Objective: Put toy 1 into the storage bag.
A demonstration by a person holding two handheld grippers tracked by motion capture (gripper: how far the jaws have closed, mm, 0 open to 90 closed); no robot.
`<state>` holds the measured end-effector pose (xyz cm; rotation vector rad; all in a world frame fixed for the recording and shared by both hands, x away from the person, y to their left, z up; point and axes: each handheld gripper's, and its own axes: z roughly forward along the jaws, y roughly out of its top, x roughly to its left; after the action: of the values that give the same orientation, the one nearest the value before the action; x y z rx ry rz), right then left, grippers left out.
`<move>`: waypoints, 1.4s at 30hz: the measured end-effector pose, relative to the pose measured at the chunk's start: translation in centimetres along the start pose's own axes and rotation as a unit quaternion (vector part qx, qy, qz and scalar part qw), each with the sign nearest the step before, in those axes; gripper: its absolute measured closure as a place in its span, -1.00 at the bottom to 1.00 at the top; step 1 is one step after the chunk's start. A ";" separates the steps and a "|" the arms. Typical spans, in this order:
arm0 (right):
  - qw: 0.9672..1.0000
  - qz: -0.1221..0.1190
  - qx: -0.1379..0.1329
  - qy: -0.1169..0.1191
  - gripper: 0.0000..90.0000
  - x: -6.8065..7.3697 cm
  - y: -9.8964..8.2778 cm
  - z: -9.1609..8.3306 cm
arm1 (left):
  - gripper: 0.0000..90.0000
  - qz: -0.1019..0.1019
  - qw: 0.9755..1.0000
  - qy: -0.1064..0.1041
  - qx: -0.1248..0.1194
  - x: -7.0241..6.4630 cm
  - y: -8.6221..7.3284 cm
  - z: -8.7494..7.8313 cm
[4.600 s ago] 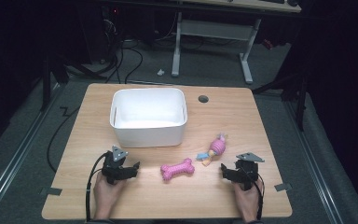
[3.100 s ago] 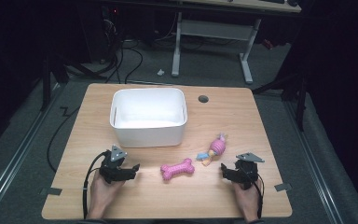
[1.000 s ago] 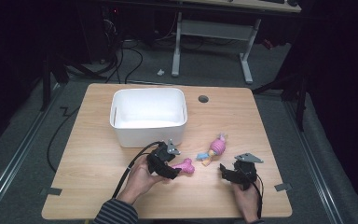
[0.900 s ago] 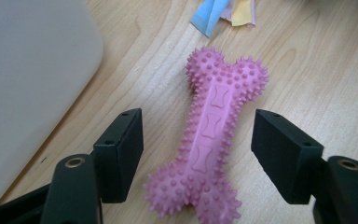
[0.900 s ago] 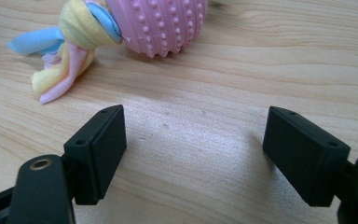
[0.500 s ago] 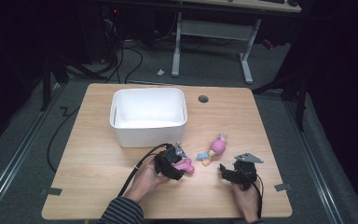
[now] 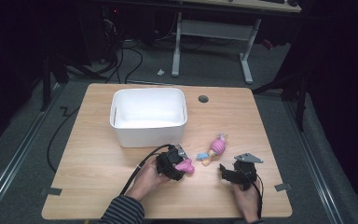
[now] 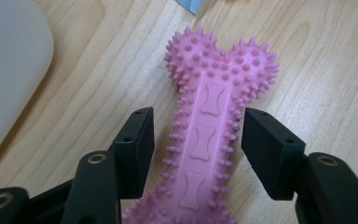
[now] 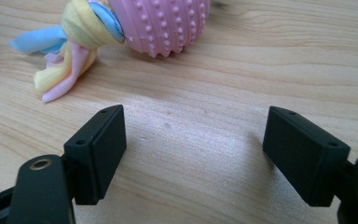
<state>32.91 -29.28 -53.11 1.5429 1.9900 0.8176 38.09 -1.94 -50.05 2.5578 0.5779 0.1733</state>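
Observation:
A spiky pink rubber bone (image 7: 187, 167) (image 8: 214, 93) lies flat on the wooden table (image 7: 93, 158), in front of the white bin. My left gripper (image 7: 182, 165) (image 8: 198, 140) is lowered over it, one jaw on each side of the bone's shaft. The jaws have just been closing, and a thin gap still shows between each pad and the spikes. My right gripper (image 7: 224, 171) (image 9: 193, 154) rests near the front right, jaws open over bare wood. Just beyond its jaws lies a pink knobbly ball toy with coloured fabric tails (image 7: 214, 148) (image 9: 163, 18).
An empty white plastic bin (image 7: 148, 90) stands at the table's middle back. A round cable hole (image 7: 203, 99) sits to the bin's right. Cables trail from both grippers toward the person. Dark floor and desk legs lie beyond the far edge.
My left gripper slid slightly right and down onto the pink bone, and its jaws narrowed around the shaft. The right gripper and the ball toy kept still.

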 end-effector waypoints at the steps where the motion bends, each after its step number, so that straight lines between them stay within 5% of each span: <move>1: 1.000 0.000 0.000 0.000 -0.53 0.0 0.0 0.0 | 0.00 0.000 1.000 0.000 0.002 0.0 0.0 0.1; 12: 1.000 0.000 0.000 0.001 -0.53 0.0 0.0 0.0 | 0.18 0.006 1.000 -0.014 0.005 0.1 -0.1 0.2; 25: 1.000 -0.001 0.000 0.001 -0.53 0.0 0.0 0.0 | 0.30 0.015 1.000 -0.004 0.001 0.0 -0.2 -0.3; 35: 1.000 -0.002 0.000 0.001 -0.53 0.0 0.0 0.0 | 0.31 0.002 1.000 -0.007 -0.023 0.3 -0.5 -2.1; 42: 1.000 -0.002 0.000 0.000 -0.53 0.0 0.0 0.0 | 0.31 -0.025 0.998 -0.003 -0.049 1.2 -1.6 -3.9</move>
<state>32.87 -29.27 -53.11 1.5380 1.9935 0.8164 37.67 1.62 -47.47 2.4454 0.6165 0.1721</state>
